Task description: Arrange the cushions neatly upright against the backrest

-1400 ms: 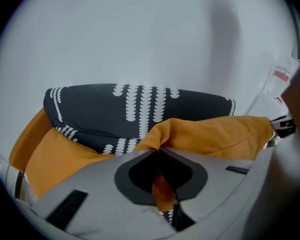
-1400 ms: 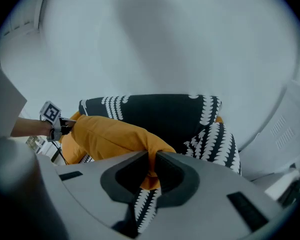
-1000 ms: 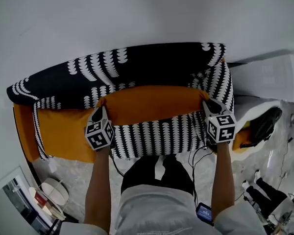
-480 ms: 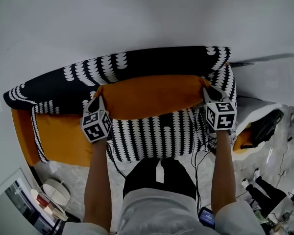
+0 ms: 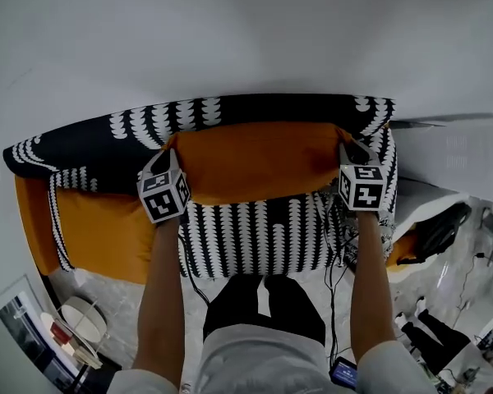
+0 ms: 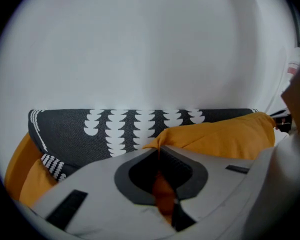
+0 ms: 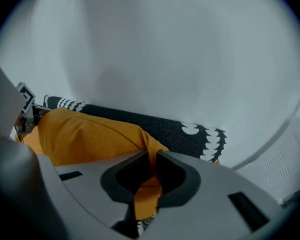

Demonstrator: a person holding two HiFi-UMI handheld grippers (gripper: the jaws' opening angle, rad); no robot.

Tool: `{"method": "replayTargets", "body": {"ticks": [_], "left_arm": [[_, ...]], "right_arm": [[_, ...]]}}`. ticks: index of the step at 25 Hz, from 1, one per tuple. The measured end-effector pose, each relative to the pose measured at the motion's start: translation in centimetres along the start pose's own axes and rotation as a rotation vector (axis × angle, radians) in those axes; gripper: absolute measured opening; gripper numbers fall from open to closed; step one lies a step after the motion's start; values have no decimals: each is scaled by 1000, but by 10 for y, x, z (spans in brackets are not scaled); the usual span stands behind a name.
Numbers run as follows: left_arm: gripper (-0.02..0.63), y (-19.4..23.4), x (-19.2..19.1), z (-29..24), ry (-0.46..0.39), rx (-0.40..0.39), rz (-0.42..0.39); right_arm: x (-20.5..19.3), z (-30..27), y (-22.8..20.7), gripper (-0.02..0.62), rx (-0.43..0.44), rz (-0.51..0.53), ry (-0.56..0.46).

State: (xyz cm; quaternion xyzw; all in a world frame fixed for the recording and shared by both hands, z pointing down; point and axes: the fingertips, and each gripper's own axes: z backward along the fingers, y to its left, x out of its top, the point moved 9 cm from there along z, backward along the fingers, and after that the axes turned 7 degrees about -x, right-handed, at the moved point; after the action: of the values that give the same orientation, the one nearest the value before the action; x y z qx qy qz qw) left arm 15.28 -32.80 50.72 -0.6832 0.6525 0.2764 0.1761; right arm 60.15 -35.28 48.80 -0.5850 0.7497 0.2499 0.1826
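Note:
I hold a long orange cushion (image 5: 255, 161) stretched between both grippers, in front of the sofa's black backrest (image 5: 82, 142) with its white scallop pattern. My left gripper (image 5: 171, 158) is shut on the cushion's left corner (image 6: 159, 149), and orange fabric is pinched between the jaws. My right gripper (image 5: 346, 151) is shut on the right corner (image 7: 151, 156) in the same way. A second orange cushion (image 5: 99, 228) lies flat on the seat at the left. The striped seat cover (image 5: 263, 232) shows below the held cushion.
A white wall rises behind the sofa. A white ribbed unit (image 5: 456, 150) stands to the right, with a black bag (image 5: 440, 220) below it. Cables (image 5: 335, 257) hang in front of the sofa. A round white object (image 5: 82, 322) sits on the floor at the lower left.
Both grippers have carried the orange cushion up and back toward the backrest, and it now covers more of the backrest. Neither grip has changed.

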Motion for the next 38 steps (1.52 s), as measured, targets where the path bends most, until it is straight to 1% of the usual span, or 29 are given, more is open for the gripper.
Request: {"method": "replayTargets", "body": {"ticks": [3, 9, 13, 18, 19, 21, 22, 23, 27, 29, 32, 35, 38], "left_arm": [[37, 0, 1, -7, 3, 12, -29], [37, 0, 0, -12, 0, 24, -32], [49, 1, 3, -4, -19, 34, -41], [141, 7, 6, 19, -61, 29, -27], [153, 8, 7, 24, -65, 20, -22], [207, 8, 8, 36, -75, -8, -17], [229, 8, 7, 43, -83, -17, -17], [235, 10, 5, 50, -93, -20, -17], [235, 9, -3, 73, -121, -14, -6], [235, 5, -9, 85, -128, -19, -6], [233, 0, -21, 110, -141, -25, -6], [194, -8, -31, 141, -170, -28, 5], [159, -15, -42, 178, -203, -19, 22]], "right_arm": [[2, -9, 4, 43, -22, -8, 3], [2, -16, 6, 43, -35, -18, -7], [4, -9, 1, 43, -25, -67, -13], [7, 10, -6, 72, -39, -112, -34], [8, 16, -9, 86, -42, -121, -47], [9, 29, -14, 143, -46, -125, -69], [9, 36, -15, 170, -43, -115, -69], [7, 42, -15, 179, -38, -99, -64], [0, 62, -12, 195, -28, -28, -38], [-3, 74, -10, 195, -19, -35, -35], [-5, 90, -1, 195, 44, -64, -9], [-1, 108, 11, 195, 102, -24, 3], [8, 133, 23, 193, 175, 13, -24]]}}
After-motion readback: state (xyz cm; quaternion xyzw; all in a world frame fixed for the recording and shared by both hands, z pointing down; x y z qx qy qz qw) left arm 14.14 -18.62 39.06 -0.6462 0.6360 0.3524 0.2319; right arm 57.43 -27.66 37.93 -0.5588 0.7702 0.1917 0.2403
